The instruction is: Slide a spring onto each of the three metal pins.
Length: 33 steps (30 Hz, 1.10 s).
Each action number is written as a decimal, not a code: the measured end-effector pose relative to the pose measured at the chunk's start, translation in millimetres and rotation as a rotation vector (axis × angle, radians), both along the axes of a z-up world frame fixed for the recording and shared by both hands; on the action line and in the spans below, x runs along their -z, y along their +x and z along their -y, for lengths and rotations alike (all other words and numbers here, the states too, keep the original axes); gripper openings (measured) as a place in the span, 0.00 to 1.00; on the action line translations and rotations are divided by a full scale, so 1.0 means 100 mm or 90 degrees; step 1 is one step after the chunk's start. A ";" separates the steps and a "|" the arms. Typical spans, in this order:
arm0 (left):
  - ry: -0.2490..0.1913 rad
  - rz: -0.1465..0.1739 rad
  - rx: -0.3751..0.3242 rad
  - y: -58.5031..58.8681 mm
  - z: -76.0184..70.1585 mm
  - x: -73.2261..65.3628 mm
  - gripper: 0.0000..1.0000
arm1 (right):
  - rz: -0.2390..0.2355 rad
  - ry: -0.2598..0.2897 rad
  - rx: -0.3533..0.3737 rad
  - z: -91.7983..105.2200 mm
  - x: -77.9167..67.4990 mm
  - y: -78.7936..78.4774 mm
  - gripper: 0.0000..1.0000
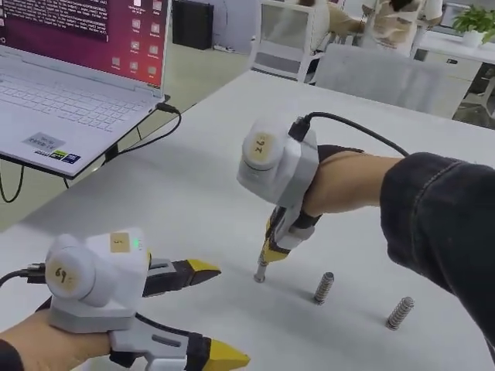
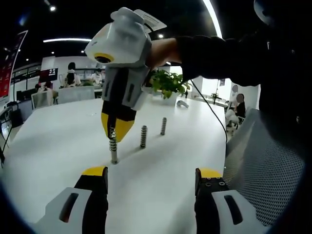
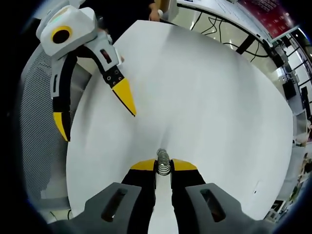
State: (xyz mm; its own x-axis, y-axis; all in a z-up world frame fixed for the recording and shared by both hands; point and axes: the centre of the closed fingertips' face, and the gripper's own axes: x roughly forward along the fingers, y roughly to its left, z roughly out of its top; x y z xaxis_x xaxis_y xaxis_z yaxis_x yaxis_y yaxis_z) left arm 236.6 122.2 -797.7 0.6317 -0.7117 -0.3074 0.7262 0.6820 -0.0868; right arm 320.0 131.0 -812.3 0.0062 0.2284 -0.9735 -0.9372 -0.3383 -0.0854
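My right gripper (image 3: 163, 166): jaws pinched on a spring (image 3: 164, 161). The coil stands between the yellow tips, bottom centre of the right gripper view.

In the left gripper view the same spring hangs straight above a pin (image 2: 114, 157), left of centre. Its lowest coils are at the pin's top; I cannot tell how far they are on.

My left gripper (image 2: 152, 173): jaws spread wide, holding nothing, low in its frame and apart from the pin.

Head view, lower right: a second spring (image 1: 323, 287) near the pin and a third spring (image 1: 400, 312) further right, both upright. Any pins inside them are too small to make out.

The table (image 1: 193, 193) is plain white. An open laptop (image 1: 62, 77) is at upper left, with a black cable (image 1: 147, 139) trailing from it. A potted plant (image 2: 168, 83) stands at the table's far end.
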 end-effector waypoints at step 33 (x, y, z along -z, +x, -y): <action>0.002 -0.006 0.002 -0.02 0.00 0.01 0.67 | -0.021 -0.033 0.009 0.06 0.33 -0.08 0.12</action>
State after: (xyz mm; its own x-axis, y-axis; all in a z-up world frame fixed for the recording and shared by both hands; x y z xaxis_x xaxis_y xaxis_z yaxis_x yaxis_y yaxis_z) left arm 234.4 121.8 -798.4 0.6267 -0.7123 -0.3159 0.7273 0.6803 -0.0909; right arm 312.1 125.0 -845.0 -0.0234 0.1770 -0.9839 -0.9440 -0.3279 -0.0366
